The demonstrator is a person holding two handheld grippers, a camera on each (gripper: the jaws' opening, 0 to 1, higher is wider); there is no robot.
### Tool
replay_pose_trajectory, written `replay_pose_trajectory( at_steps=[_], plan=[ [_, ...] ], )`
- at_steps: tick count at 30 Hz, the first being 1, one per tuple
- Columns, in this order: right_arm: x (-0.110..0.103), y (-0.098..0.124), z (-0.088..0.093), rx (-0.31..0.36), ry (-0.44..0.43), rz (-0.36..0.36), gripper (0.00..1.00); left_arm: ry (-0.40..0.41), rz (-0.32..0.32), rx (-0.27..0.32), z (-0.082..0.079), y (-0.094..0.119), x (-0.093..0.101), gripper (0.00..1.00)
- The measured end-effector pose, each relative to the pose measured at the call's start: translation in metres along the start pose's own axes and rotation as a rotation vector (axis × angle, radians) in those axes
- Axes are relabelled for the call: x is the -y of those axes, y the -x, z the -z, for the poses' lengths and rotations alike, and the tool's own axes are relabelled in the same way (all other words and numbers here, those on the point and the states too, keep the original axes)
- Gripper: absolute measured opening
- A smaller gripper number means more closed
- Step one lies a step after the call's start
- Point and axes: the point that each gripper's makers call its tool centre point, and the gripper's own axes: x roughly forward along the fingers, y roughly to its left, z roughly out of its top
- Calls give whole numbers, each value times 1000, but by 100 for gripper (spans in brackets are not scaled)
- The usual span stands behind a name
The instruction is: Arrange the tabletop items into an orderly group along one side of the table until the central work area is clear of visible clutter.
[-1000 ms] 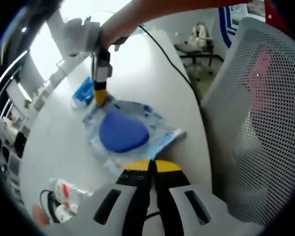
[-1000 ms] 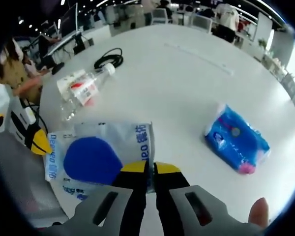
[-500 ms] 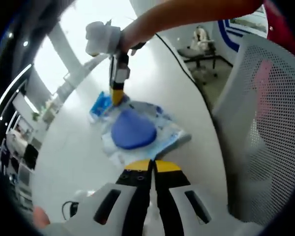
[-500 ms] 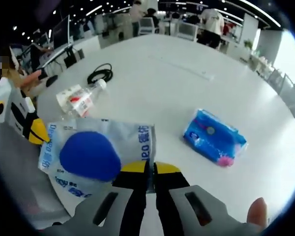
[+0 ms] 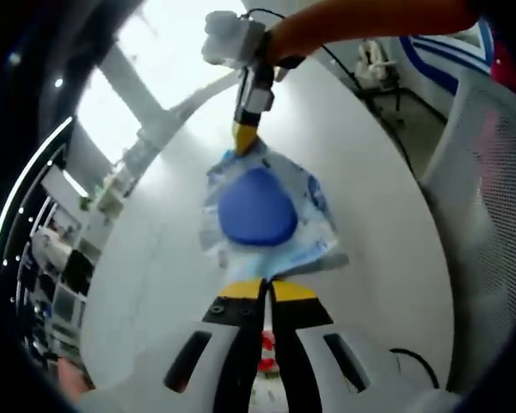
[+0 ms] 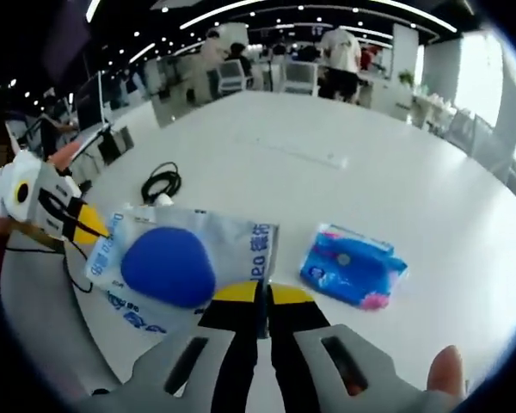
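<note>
So, pouch: crinkly clear plastic, blue print, round blue thing inside | held off the white table between my grippers | left gripper and right gripper each clamped on an edge

Open-plan office: ceiling light rows, desks, mesh chair.

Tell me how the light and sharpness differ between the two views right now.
Left gripper view: bright window glare washes out the upper left, and the table looks pale and soft; the blue-centred bag is slightly blurred. Right gripper view: even ceiling strip lighting, a sharper picture; the tissue pack reads clearly, and fisheye bending curves the table edge.
</note>
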Motion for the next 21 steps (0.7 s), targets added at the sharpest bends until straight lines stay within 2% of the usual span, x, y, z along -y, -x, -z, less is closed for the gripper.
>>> replay_pose_trajectory(
  at_steps=[10, 15, 21],
  plan=[
    [7, -11, -21, 29, -38, 29, 4, 17, -35, -29, 19, -13, -49, 0],
    [11, -23, -29, 31, -41, 64, 4, 13, -50, -48, 29, -24, -81, 0],
    [16, -41, -31, 8, -35, 81, 4, 26, -39, -65, 46, -38, -97, 0]
  ],
)
